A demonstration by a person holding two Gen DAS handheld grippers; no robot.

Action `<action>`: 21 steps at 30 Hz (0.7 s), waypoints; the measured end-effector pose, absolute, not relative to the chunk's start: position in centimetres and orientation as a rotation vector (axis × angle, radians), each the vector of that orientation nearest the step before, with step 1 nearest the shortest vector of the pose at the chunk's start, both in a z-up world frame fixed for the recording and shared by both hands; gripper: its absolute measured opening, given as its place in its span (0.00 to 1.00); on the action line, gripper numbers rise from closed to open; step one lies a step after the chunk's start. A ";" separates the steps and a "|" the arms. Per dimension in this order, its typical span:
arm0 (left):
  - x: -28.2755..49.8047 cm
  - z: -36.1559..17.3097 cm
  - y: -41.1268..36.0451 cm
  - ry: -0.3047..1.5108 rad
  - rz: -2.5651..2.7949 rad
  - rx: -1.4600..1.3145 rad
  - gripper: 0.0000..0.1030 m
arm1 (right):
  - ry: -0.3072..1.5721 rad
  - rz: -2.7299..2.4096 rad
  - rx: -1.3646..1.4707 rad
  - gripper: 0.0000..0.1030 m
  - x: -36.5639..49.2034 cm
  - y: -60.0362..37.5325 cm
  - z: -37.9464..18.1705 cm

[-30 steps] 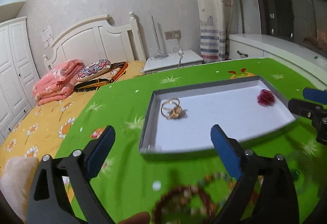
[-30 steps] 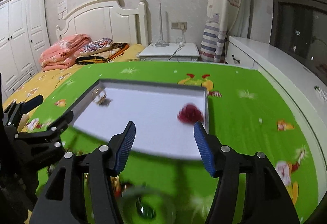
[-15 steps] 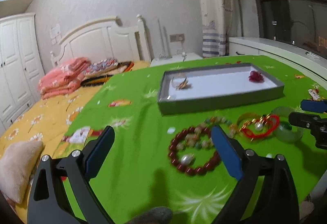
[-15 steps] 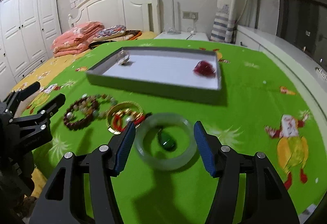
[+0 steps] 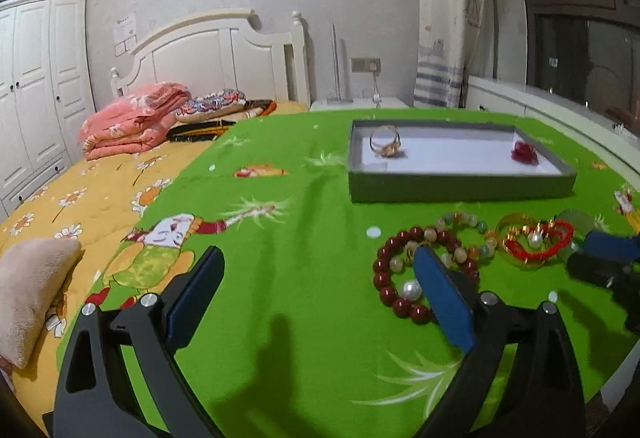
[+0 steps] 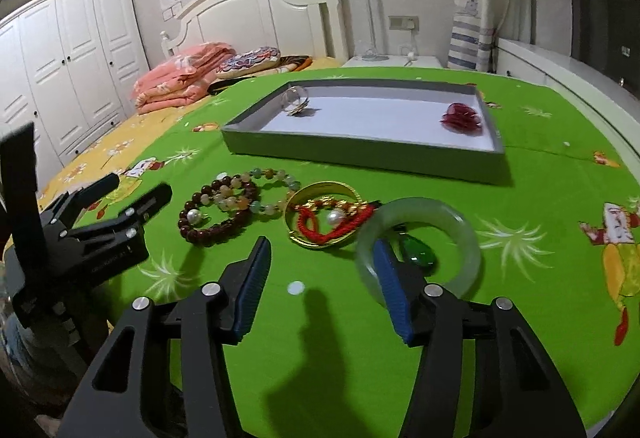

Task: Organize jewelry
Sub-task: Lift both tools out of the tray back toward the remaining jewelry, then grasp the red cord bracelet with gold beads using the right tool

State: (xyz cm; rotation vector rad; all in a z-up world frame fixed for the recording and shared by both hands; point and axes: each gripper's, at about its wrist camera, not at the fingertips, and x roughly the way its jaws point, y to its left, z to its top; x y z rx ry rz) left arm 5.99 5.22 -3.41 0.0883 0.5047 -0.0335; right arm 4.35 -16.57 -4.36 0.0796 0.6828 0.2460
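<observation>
A green cartoon-print cloth [image 6: 560,174] covers the surface, and a shallow grey tray [image 6: 360,154] with a white floor sits on it toward twelve o'clock from both grippers. Inside the tray a gold ring [image 5: 386,146] lies at the nine o'clock end and a dark red ornament [image 6: 462,118] at the three o'clock end, well apart from each other.

On the cloth just on the near side of the tray lies a row of loose jewelry. A dark red bead bracelet [image 6: 212,214] with a white pearl overlaps a pale multicoloured bead bracelet [image 6: 276,182]. At three o'clock from these, a gold bangle [image 6: 324,214] holds a red cord bracelet [image 6: 332,224] with a pearl. Next along, touching the bangle's edge, a pale jade bangle [image 6: 452,230] rings a green teardrop pendant [image 6: 418,256].

The left gripper [image 5: 316,282] hangs above the cloth with its jaws wide apart and nothing between them; its right finger overlaps the red bead bracelet in the wrist view. The right gripper [image 6: 322,274] has just been closing a little, yet its jaws are still well apart and empty, the right finger in front of the jade bangle's near rim; whether it touches cannot be told.
</observation>
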 end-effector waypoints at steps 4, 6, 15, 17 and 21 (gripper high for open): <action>6.3 -3.5 5.1 0.508 -0.039 0.085 0.90 | 0.675 0.246 0.102 0.44 4.7 -16.3 -4.2; 6.3 -3.5 5.0 0.504 -0.034 0.094 0.90 | 0.678 0.251 0.114 0.44 4.9 -16.2 -4.2; 6.9 -3.6 5.8 0.535 -0.050 0.037 0.90 | 0.708 0.242 0.133 0.40 5.9 -15.8 -4.2; 7.0 -3.6 5.7 0.534 -0.052 0.040 0.90 | 0.718 0.258 0.131 0.40 5.7 -15.2 -4.3; 6.9 -3.7 5.7 0.525 -0.054 0.045 0.90 | 0.733 0.210 0.112 0.40 5.6 -14.5 -4.7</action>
